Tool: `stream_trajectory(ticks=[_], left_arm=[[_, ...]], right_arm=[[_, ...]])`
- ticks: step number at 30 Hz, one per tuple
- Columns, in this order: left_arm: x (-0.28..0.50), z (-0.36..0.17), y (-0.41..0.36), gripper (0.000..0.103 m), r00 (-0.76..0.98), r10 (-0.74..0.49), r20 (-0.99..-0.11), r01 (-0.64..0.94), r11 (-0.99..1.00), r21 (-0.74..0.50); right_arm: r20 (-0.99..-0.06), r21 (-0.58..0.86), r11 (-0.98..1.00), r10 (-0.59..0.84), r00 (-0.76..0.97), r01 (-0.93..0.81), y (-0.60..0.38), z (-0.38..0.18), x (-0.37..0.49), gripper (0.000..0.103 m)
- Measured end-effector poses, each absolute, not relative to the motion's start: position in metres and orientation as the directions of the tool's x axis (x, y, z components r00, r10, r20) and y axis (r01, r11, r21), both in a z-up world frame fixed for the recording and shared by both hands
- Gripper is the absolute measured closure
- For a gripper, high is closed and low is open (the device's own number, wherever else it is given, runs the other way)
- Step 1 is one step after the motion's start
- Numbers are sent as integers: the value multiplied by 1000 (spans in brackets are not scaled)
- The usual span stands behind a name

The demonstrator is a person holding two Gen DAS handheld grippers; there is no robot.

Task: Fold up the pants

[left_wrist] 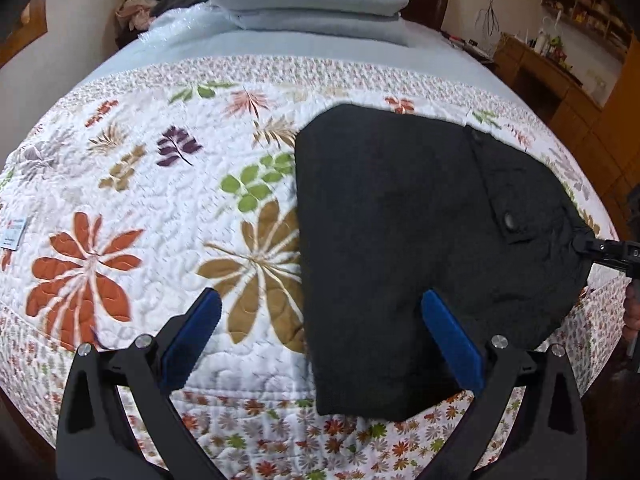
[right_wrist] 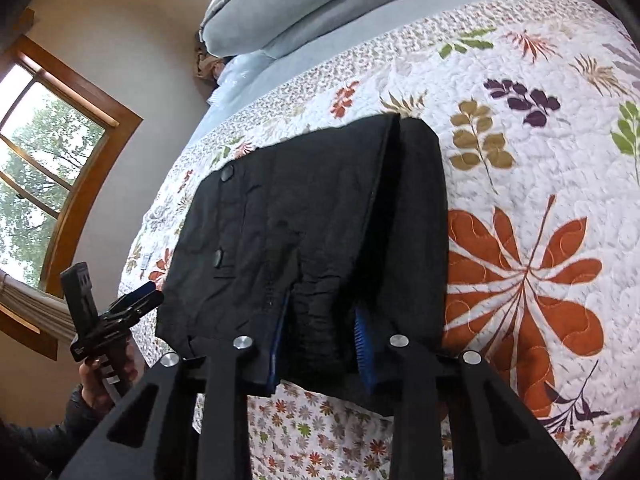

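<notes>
The black pants (left_wrist: 420,240) are lying folded on the quilt (left_wrist: 140,200). The right gripper (right_wrist: 320,344) is pinching their edge (waistband end); the left gripper (left_wrist: 320,340) is hovering spread wide.

— What's on the bed?
— Folded black pants (left_wrist: 420,248) lying on the floral quilt (left_wrist: 140,200). The left gripper (left_wrist: 320,320) hovers spread wide above their near edge; the right gripper (left_wrist: 600,250) touches the far corner.
</notes>
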State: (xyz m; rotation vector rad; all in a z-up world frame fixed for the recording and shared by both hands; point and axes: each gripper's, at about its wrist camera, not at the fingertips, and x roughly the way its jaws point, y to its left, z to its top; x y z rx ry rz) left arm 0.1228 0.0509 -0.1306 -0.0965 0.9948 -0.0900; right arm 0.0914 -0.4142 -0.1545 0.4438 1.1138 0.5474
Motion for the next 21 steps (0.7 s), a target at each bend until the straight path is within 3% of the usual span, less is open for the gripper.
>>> stream_trajectory(ticks=[8, 12, 17, 21], left_arm=[[122, -127, 47, 3, 565, -78, -821, 39, 997, -67], [111, -117, 52, 3, 588, -56, -807, 29, 998, -48], [99, -108, 54, 3, 608, -38, -793, 25, 999, -28], [91, -97, 54, 3, 618, -64, -783, 4, 997, -78]], right_arm=[[-723, 588, 790, 609, 327, -171, -418, -163, 91, 66], [-715, 589, 794, 598, 362, -149, -428, -156, 80, 58], [-757, 452, 885, 447, 476, -112, -439, -122, 51, 56], [-750, 322, 940, 326, 575, -113, -429, -88, 25, 27]])
